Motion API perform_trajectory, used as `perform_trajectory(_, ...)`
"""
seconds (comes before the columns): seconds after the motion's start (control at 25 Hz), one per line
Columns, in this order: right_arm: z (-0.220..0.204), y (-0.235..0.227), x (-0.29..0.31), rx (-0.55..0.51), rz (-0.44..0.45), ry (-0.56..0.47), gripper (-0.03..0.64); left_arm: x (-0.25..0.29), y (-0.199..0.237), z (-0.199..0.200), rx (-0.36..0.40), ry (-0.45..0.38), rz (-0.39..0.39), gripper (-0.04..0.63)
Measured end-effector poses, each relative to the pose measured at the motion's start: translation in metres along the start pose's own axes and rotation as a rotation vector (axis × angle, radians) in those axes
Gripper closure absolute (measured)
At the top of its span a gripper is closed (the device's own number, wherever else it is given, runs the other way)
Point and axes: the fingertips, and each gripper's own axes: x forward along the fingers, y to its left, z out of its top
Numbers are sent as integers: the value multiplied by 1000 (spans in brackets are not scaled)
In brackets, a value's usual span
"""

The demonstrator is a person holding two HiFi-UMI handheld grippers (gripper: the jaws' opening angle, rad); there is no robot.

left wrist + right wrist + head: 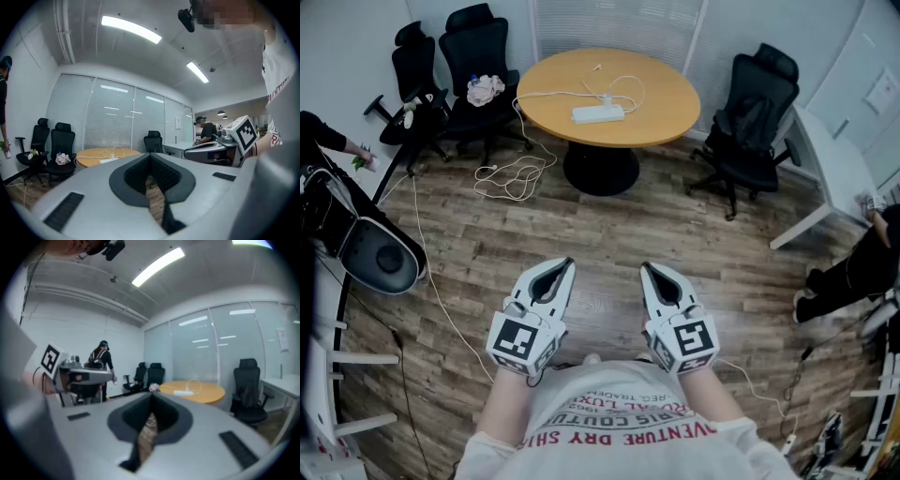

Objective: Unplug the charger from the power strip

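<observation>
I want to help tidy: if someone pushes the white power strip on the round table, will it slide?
Probably slides: the power strip is a flat bar lying on the smooth table, so unlikely to tip. The white cable beside it looks floppy and may drag along.

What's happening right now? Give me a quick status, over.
Left gripper, right gripper: both shut, empty, near the waist. Charger in power strip on the round table, across the room, untouched. Loose white cord on floor beside table's base.
</observation>
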Motion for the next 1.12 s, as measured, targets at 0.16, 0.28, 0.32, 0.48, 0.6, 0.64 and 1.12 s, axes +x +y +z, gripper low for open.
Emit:
perform_trajectory(0.16,-2,2,1,-3,-1,5,589,-1,0,-4,4,-32,-19,561)
perform_trajectory(0.28,-5,3,4,6,-5,15,589,-2,5,-5,-8,-31,-16,561)
perform_trajectory(0.32,-6,4,5,9,-6,18,589,-2,6,-6,-10,-30,-17,561)
perform_trajectory(0.48,-6,4,9,30,-30,4,589,-3,14,-10,-20,-23,-17,561)
perform_trajectory(0.6,-3,1,11,52,-47,-17,589,-2,16,-14,-24,-16,-21,561)
perform_trajectory(0.64,-4,1,12,53,-50,-16,588,-2,16,-16,-26,-14,-22,561)
perform_trajectory(1.12,-19,-14,40,56,-8,43,588,16,36,-31,-62,14,22,561)
